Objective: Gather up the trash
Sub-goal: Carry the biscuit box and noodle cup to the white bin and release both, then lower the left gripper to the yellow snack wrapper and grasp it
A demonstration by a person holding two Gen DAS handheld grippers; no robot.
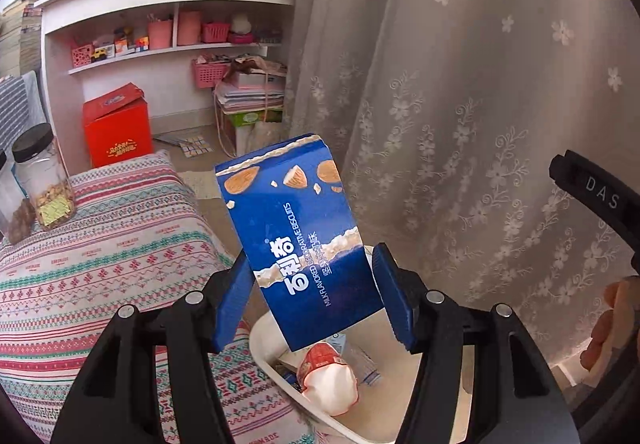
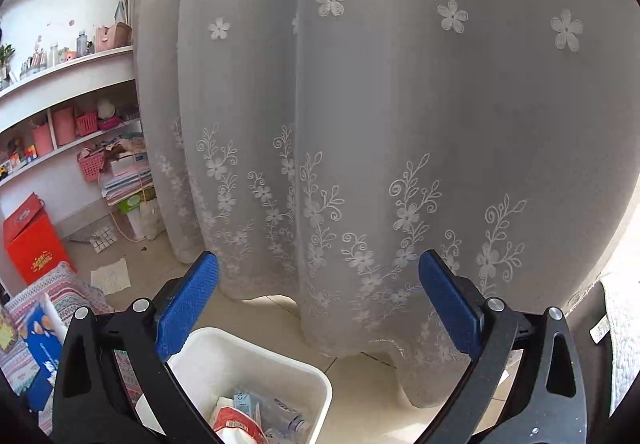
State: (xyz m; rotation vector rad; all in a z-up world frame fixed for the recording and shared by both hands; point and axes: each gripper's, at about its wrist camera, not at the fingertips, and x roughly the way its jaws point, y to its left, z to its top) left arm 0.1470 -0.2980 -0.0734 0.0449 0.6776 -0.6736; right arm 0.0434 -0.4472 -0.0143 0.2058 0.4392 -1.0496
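A blue biscuit box (image 1: 298, 240) is seen tilted between the blue pads of the left hand-held gripper (image 1: 314, 298), above a white bin (image 1: 400, 396). A gap shows at the right pad, so whether the box is pinched cannot be told. The bin is set on the floor beside the bed's (image 1: 100, 244) patterned edge, and crumpled wrappers (image 1: 330, 380) are held in it. The right hand-held gripper (image 2: 320, 304) is spread wide and empty over the bin, before a lace curtain (image 2: 380, 104).
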